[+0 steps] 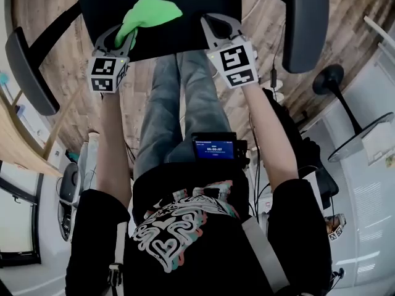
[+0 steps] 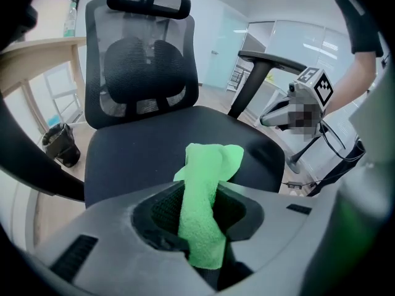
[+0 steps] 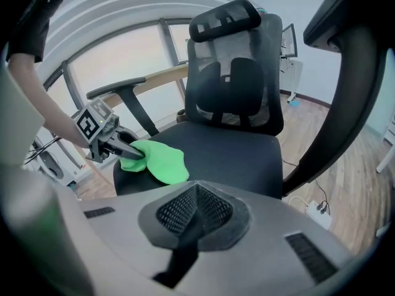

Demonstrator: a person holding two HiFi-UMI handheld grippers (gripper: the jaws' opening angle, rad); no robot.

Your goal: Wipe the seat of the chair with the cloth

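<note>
— Head view first: what is the left claw (image 1: 126, 37) doing?
— It is clamping the bright green fuzzy cloth (image 1: 148, 12), which is bunching just ahead of it on the black padded chair seat (image 1: 185, 23). The right claw (image 1: 216, 24) is hovering beside it, at the seat's near edge.
— And the left claw view?
— The jaws are pinching the cloth between them, and its free end is spilling forward onto the seat.
— The right claw view?
— Its jaws are sitting together, gripping nothing. The cloth is lying off to its left.
</note>
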